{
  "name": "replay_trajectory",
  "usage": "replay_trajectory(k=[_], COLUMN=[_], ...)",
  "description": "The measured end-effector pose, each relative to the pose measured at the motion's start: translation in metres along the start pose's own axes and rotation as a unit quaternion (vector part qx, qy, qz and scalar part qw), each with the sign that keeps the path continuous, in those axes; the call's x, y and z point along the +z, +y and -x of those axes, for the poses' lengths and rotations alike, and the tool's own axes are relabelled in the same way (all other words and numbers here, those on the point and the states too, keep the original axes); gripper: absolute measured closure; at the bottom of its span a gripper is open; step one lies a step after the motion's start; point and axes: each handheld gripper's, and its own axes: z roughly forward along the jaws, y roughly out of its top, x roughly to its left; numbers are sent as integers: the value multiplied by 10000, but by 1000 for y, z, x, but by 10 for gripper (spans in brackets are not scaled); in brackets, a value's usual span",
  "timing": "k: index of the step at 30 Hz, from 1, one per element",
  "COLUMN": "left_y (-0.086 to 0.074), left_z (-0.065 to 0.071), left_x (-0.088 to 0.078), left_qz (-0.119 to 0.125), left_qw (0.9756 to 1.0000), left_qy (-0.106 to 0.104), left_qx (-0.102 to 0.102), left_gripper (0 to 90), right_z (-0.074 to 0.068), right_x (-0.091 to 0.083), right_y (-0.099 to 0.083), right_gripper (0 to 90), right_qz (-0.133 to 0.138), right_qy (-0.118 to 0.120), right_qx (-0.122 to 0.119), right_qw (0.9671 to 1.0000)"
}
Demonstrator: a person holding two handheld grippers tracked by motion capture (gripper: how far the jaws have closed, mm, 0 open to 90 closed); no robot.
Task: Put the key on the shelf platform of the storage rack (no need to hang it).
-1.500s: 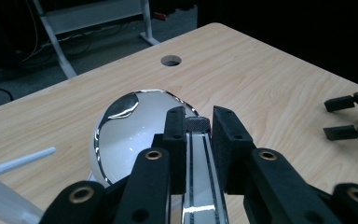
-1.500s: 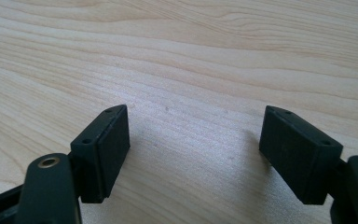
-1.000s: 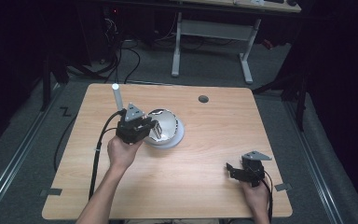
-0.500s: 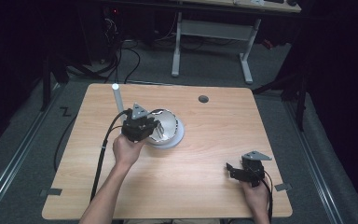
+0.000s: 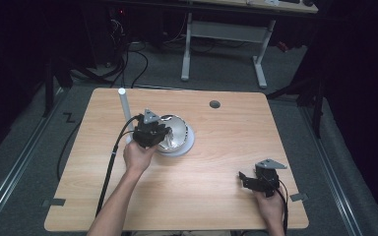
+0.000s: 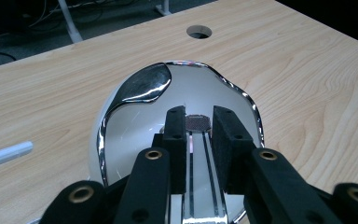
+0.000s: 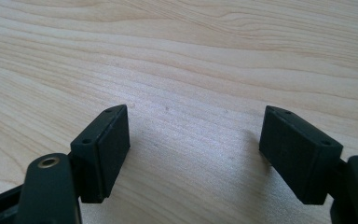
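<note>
Here, left tongs (image 6: 198, 135) clenched on what looks like a shiny handle (image 6: 200, 186) over the bowl (image 5: 179, 129), near bench (image 5: 216, 162) center. Right tongs (image 7: 193, 154) released, at five o'clock. Could slip: slick metal.

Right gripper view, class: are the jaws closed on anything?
No, the right gripper has its jaws wide apart with bare table between them.
</note>
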Motion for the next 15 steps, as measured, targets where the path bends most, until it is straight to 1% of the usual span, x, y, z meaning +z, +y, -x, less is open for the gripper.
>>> replay_trajectory(k=[1,3,4,6,7,10,15], left_y=[0,-1,-2,-3,-4,-4,-7], left_z=[-1,-1,-3,-4,-5,-5,-5], left_x=[2,5,7,11,12,16,21], left_qz=[-16,-27,-44,-42,-44,-10,-25], left_qw=[10000,10000,10000,9999,9999,9998,9998], left_qy=[-17,52,50,130,128,179,219], left_qx=[30,-48,30,-36,-17,-57,-12], left_gripper=[761,761,761,760,760,759,759], right_z=[0,0,0,0,0,0,0], right_x=[0,0,0,0,0,0,0], right_y=[0,0,0,0,0,0,0], right_gripper=[247,247,247,247,247,247,247], right_qz=[1,1,0,1,1,0,1], right_qy=[0,-1,-1,-1,-1,-1,-1], right_qx=[-1,-1,-1,0,-2,0,0], right_qw=[10000,10000,10000,10000,10000,10000,10000])
